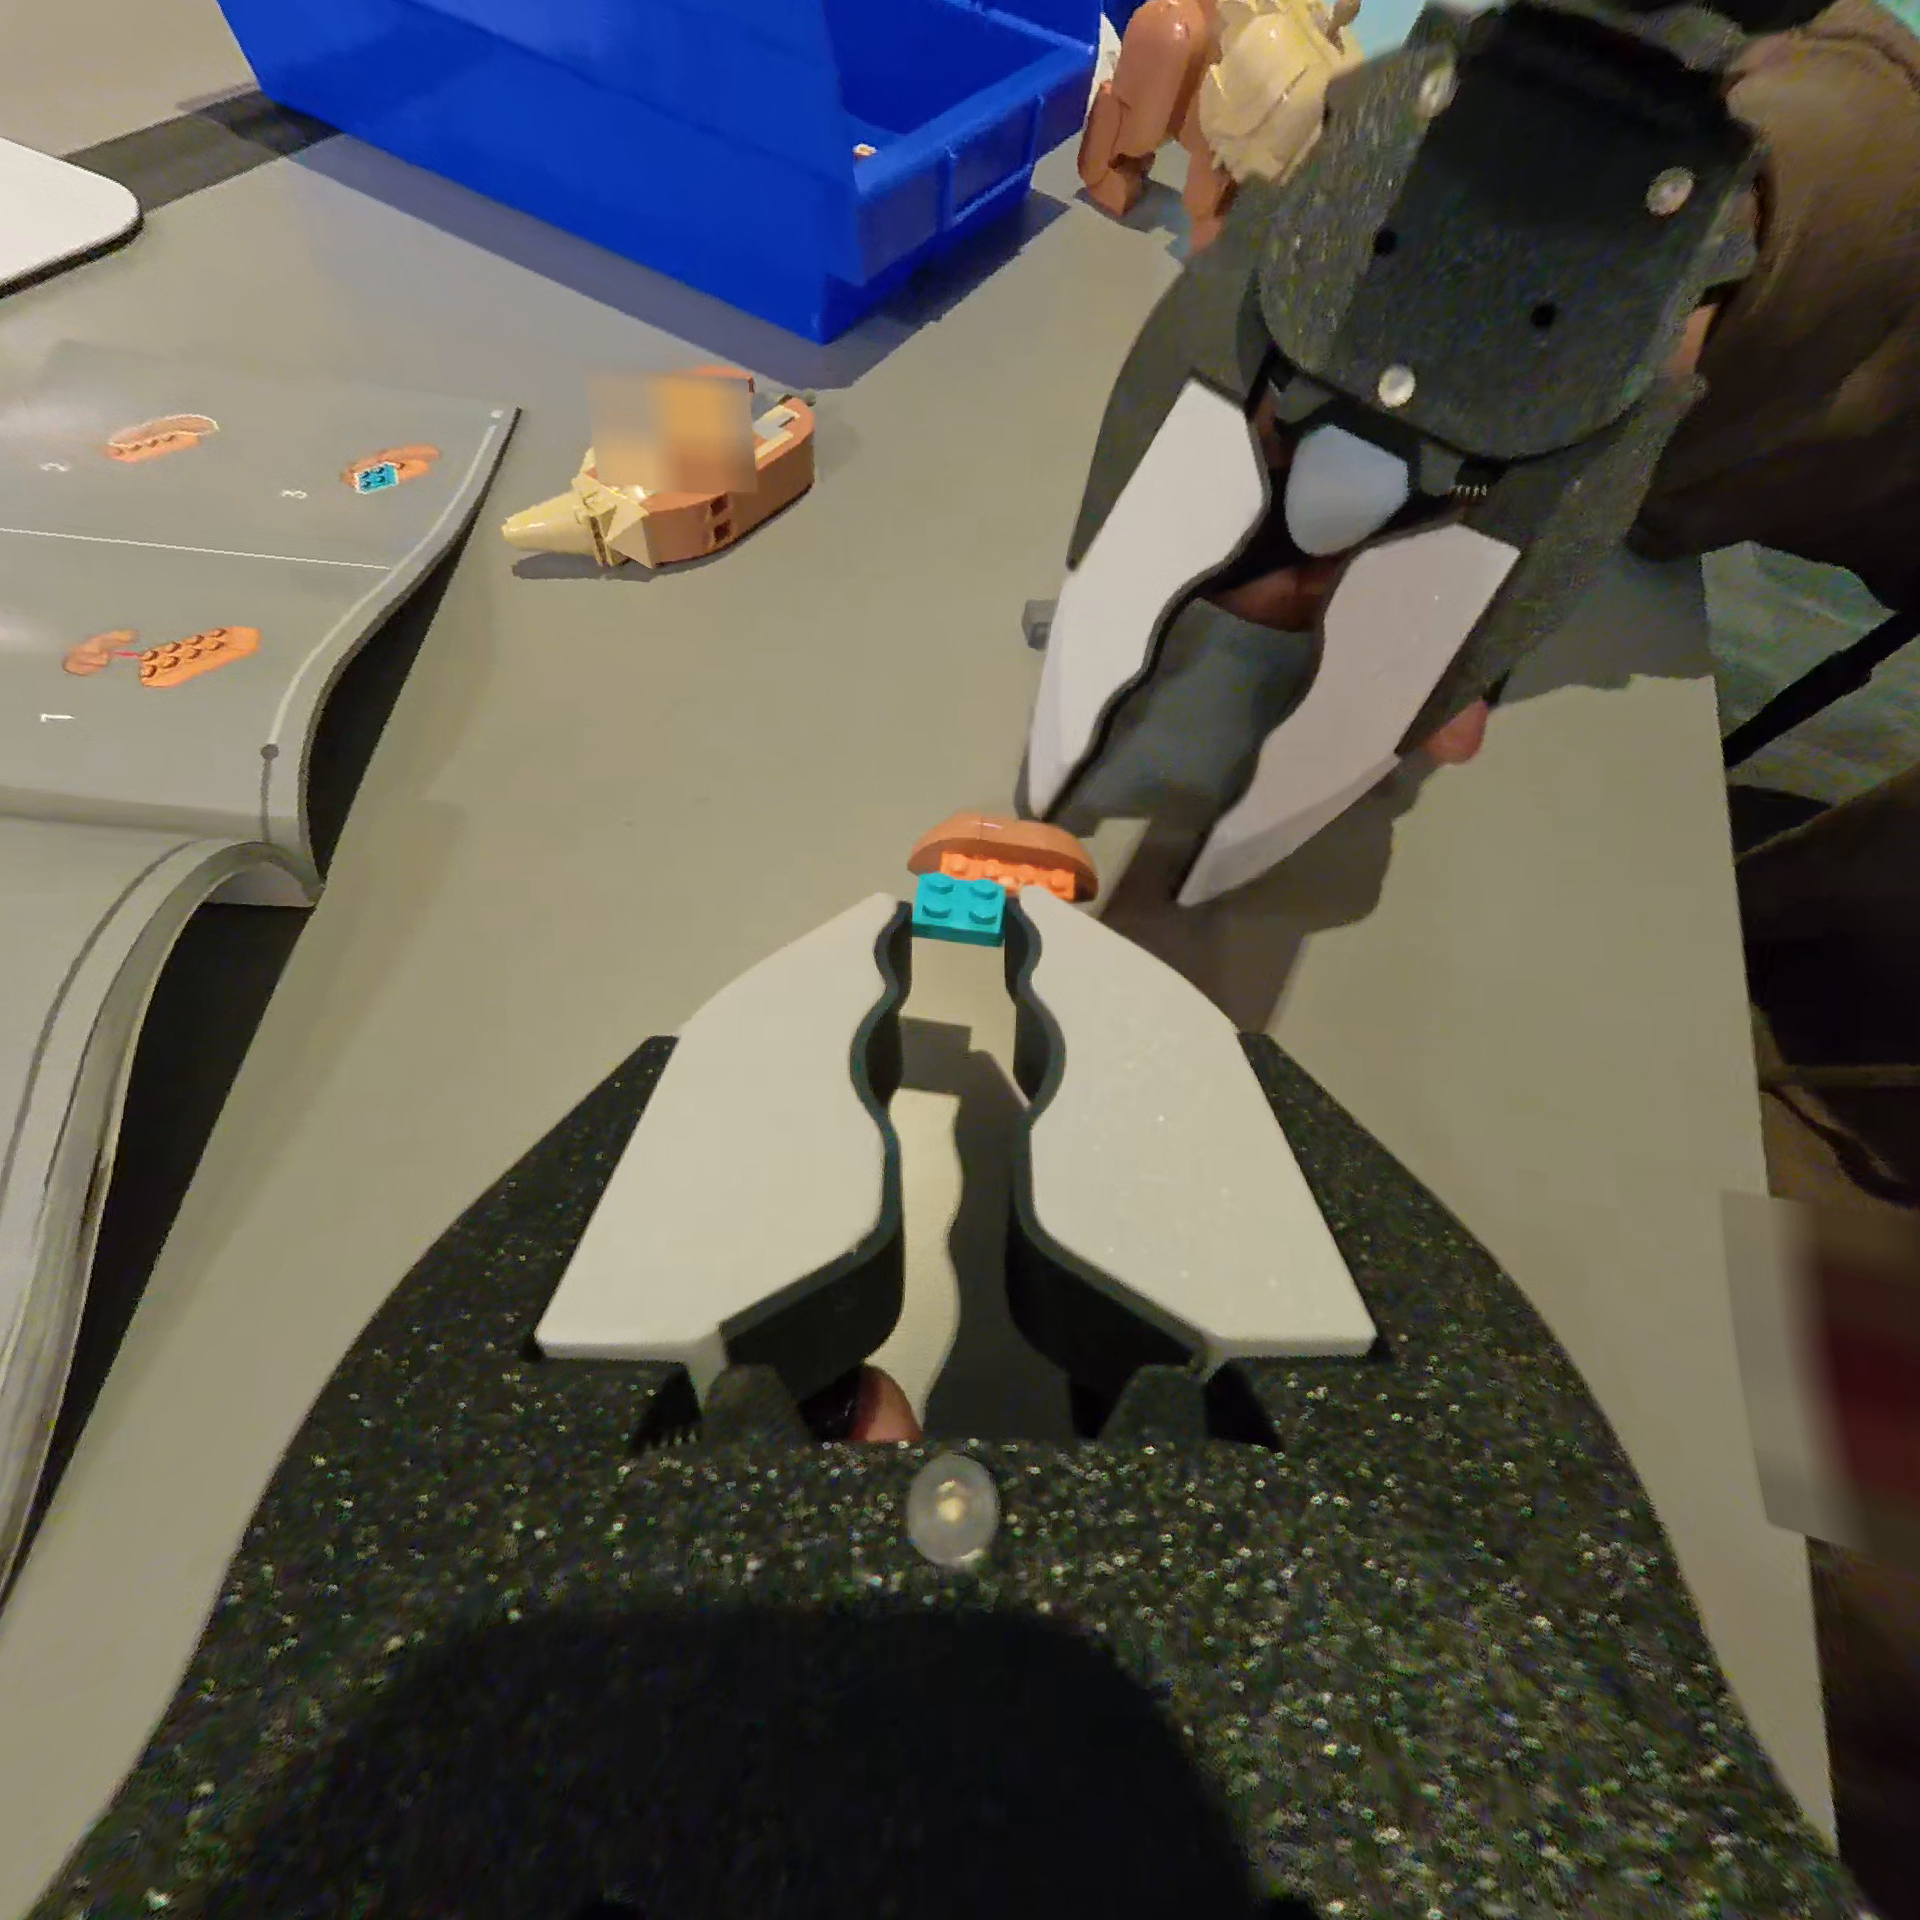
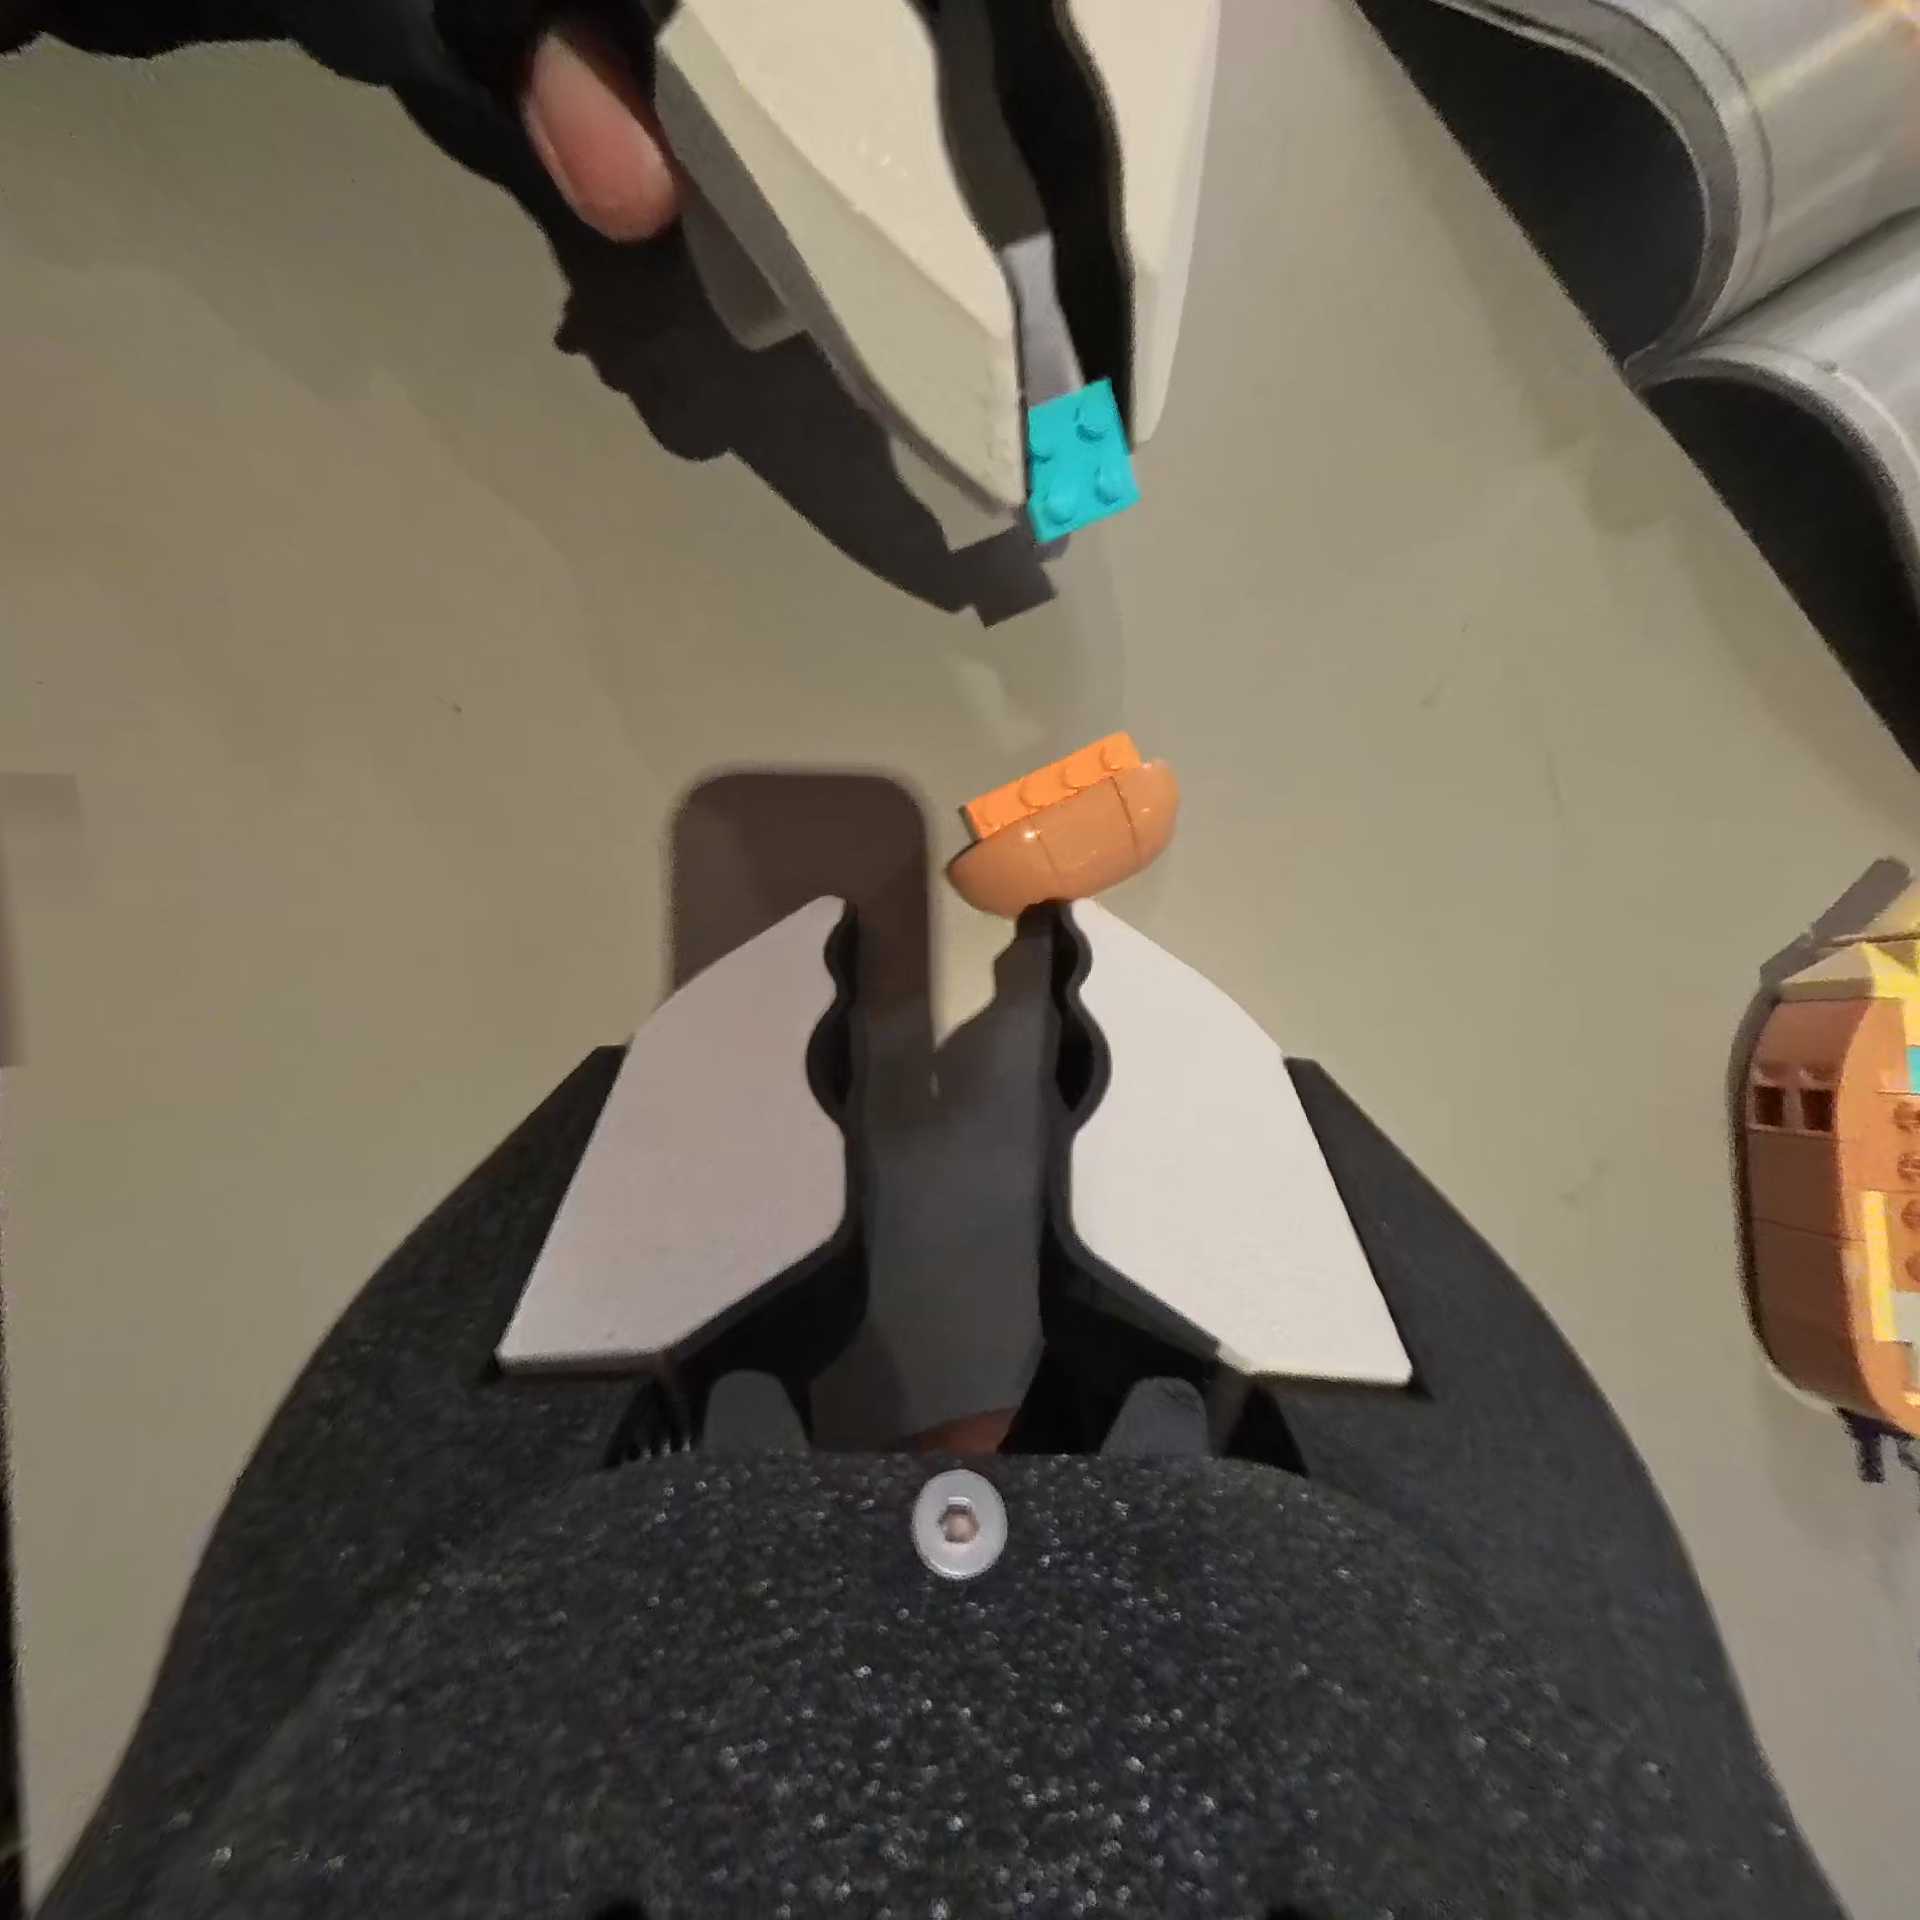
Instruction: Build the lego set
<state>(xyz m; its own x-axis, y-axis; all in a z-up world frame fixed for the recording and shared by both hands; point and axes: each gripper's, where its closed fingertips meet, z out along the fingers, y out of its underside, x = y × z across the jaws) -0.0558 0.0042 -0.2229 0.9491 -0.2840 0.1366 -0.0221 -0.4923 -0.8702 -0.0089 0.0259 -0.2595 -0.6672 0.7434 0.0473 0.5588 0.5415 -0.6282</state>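
Note:
My left gripper (image 1: 961,902) is shut on a small teal square plate (image 1: 958,914), held by its edges with the studs up. Just beyond it, a small orange and brown rounded lego piece (image 1: 1003,854) lies on the grey table. My right gripper (image 2: 956,914) is open and empty. Its right fingertip (image 2: 1081,925) is right beside the orange and brown piece (image 2: 1070,831); I cannot tell if they touch. The right wrist view shows the left gripper (image 2: 1075,457) from the front, holding the teal plate (image 2: 1081,457) above the table, apart from the piece. In the left wrist view the right gripper (image 1: 1127,842) points down at the table.
An open instruction booklet (image 1: 208,582) lies at the left. A brown and tan part-built model (image 1: 717,499) lies behind, and also shows at the edge of the right wrist view (image 2: 1849,1195). A blue bin (image 1: 665,135) and a brown and tan figure (image 1: 1195,114) stand at the back. The grippers' ends are close to 7 centimetres from one another.

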